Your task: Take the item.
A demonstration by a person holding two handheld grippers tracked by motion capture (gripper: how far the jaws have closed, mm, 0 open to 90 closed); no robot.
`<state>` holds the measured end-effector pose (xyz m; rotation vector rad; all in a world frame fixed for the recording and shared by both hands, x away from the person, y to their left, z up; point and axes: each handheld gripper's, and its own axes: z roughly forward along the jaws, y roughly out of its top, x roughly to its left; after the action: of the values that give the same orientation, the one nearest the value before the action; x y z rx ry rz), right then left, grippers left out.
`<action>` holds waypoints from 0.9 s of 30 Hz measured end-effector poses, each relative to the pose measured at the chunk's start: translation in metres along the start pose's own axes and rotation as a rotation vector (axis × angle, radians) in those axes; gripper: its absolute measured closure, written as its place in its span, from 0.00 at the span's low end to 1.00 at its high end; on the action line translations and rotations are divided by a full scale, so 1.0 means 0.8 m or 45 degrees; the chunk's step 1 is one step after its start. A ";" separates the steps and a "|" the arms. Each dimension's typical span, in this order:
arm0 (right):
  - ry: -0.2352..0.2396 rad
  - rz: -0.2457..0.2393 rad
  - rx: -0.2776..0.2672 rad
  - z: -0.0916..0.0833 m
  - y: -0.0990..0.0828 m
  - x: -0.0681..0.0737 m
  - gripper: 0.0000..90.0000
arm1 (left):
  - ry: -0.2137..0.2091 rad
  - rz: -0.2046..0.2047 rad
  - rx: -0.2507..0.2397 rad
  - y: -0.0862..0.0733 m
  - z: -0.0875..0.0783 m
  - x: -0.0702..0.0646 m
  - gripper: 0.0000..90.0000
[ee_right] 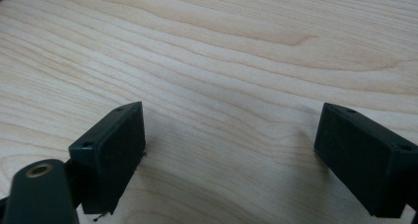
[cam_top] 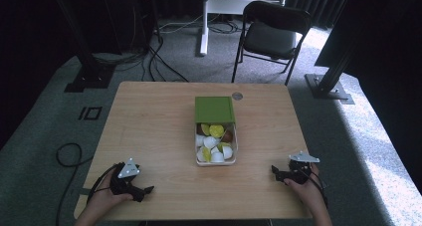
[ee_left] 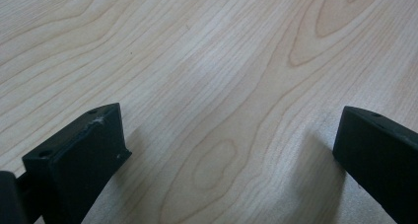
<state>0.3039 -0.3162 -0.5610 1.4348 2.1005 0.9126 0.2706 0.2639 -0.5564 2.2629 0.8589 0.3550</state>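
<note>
We see a wooden table [cam_top: 149,131] with a room behind it, where a black folding chair [cam_top: 271,34] stands on the grey carpet past the far edge. Near the middle of the table sits a white box [cam_top: 234,154] with a green lid [cam_top: 214,109] that covers only its far part, so the near part lies open. In that open part lie small white and yellow-green pieces [cam_top: 214,142], with a brownish one among them; they are too small for us to say what they are. A small round disc [cam_top: 237,95] lies on the wood just beyond the lid's far right corner.

Our left gripper [cam_top: 144,191] rests at the near left of the table, held in the left hand [cam_top: 107,198], well apart from the box. In the left gripper view its two black jaws stand wide apart over bare wood, with nothing between them.

Our right gripper [cam_top: 275,172] rests at the near right, in the right hand [cam_top: 308,188], also well clear of the box and pointing toward the table's middle. In the right gripper view its jaws are likewise spread, bare wood grain between them.
</note>
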 end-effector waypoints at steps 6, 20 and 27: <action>0.000 0.000 0.000 0.000 0.000 0.000 0.13 | 0.000 0.000 0.001 0.000 0.000 0.000 0.01; 0.000 0.000 0.000 0.000 0.000 0.000 0.13 | -0.004 0.004 0.003 0.000 0.000 0.000 0.01; 0.000 -0.001 0.000 0.000 0.000 0.000 0.13 | 0.008 0.037 -0.011 0.004 0.003 0.003 0.01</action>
<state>0.3041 -0.3162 -0.5610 1.4342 2.1008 0.9128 0.2749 0.2626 -0.5559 2.2696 0.8266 0.3785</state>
